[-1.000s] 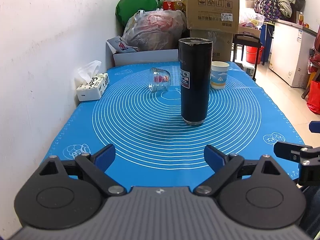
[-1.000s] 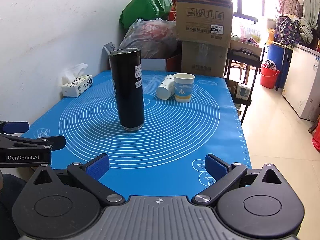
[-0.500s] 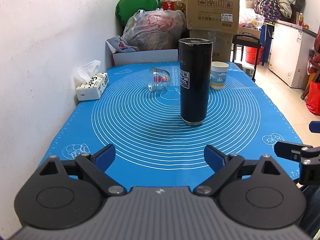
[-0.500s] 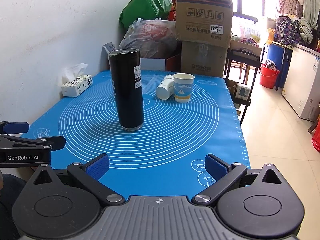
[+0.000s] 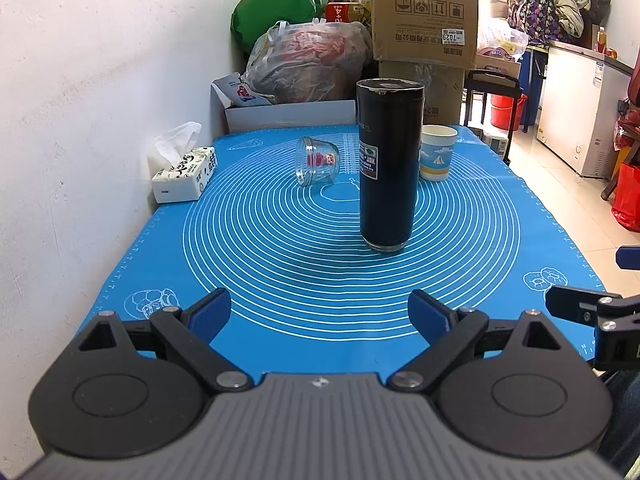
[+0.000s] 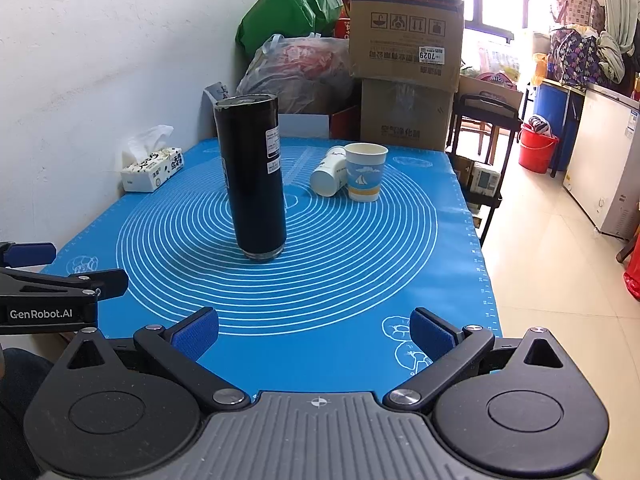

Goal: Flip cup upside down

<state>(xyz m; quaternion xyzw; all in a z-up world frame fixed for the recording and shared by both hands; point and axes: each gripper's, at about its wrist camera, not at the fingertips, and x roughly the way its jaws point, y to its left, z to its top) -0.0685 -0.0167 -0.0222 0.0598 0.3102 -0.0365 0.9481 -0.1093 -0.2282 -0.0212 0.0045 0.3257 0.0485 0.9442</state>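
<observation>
A tall black tumbler (image 5: 389, 166) stands upright mid-mat; it also shows in the right wrist view (image 6: 253, 178). A paper cup with a sailboat print (image 5: 437, 153) (image 6: 365, 171) stands upright behind it. A white cup (image 6: 329, 171) lies on its side beside the paper cup. A clear glass cup (image 5: 317, 161) lies on its side at the far left. My left gripper (image 5: 320, 316) is open and empty over the mat's near edge. My right gripper (image 6: 314, 334) is open and empty at the near right.
A blue silicone mat (image 5: 280, 248) covers the table. A tissue box (image 5: 185, 175) sits by the white wall on the left. Cardboard boxes (image 5: 424, 16) and bags (image 5: 308, 60) are piled behind the table. The floor drops off at the right edge (image 6: 480, 264).
</observation>
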